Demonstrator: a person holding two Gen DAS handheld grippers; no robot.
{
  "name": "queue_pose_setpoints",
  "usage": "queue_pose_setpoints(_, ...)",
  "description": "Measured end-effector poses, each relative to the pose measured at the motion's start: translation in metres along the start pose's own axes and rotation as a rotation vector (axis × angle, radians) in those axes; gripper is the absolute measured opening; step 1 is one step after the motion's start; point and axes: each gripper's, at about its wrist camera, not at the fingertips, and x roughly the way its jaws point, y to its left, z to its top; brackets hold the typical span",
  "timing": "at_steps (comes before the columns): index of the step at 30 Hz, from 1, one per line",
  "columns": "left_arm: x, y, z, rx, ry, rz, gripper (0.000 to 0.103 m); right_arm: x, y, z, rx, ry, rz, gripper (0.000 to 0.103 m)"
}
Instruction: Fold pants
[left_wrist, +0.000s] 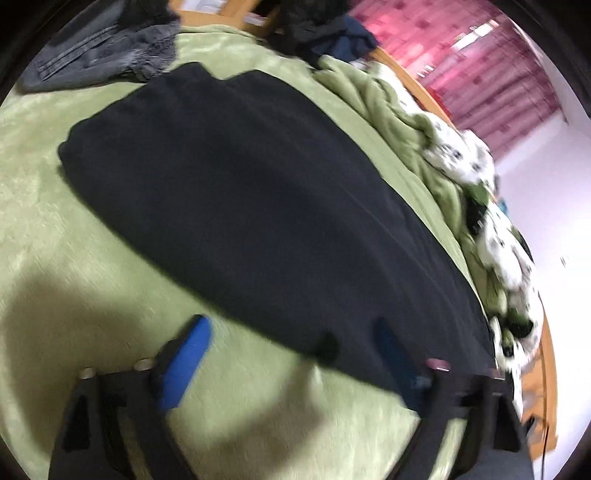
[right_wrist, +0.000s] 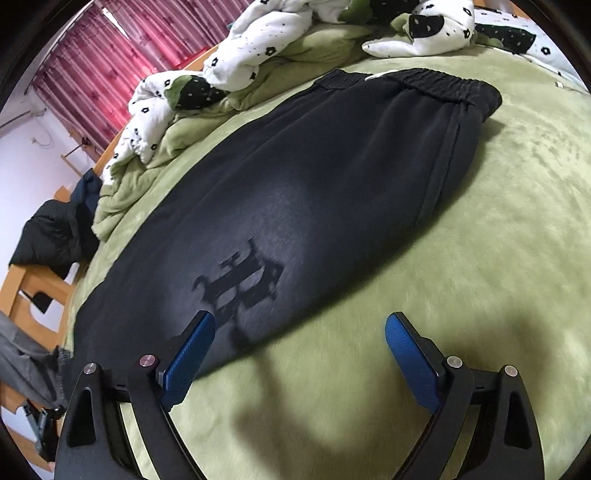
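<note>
Black pants (right_wrist: 295, 177) lying flat on green blanket (right_wrist: 498, 221); left gripper (left_wrist: 295, 343) and right gripper (right_wrist: 299, 332) both spread, empty, low over near edge

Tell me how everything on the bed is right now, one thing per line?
black pants: lying flat on the bed, folded lengthwise, not gripped.
left hand-held gripper: open, astride the pants' near edge.
right hand-held gripper: open, astride the pants' near edge.
green blanket: spread out under the pants.
flowered quilt: bunched up at the far side.
grey jeans: crumpled beyond the pants.
</note>
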Motion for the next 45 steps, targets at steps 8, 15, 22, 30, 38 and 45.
queue_pose_setpoints(8, 0.006, 0.003, 0.034, -0.067, -0.008, -0.028, 0.009, 0.019, 0.006, 0.035, 0.013, -0.004, -0.083, 0.019)
queue_pose_setpoints(15, -0.034, -0.056, 0.061, 0.091, -0.171, -0.083, 0.009, -0.019, 0.057, 0.071, -0.149, -0.158, -0.058, 0.016)
queue_pose_setpoints(22, 0.003, -0.1, 0.119, 0.175, -0.276, -0.027, 0.009, 0.005, 0.086, 0.13, -0.152, -0.199, 0.01, 0.015)
queue_pose_setpoints(30, 0.094, -0.132, 0.17, 0.198, -0.243, 0.111, 0.009, 0.105, 0.127, 0.193, -0.211, -0.149, -0.105, 0.018)
queue_pose_setpoints(38, 0.138, -0.134, 0.169, 0.176, -0.152, 0.171, 0.05, 0.146, 0.12, 0.186, -0.162, -0.043, -0.147, 0.066)
queue_pose_setpoints(45, 0.082, -0.13, 0.129, 0.252, -0.122, 0.14, 0.076, 0.062, 0.11, 0.105, -0.37, -0.056, -0.12, 0.07)
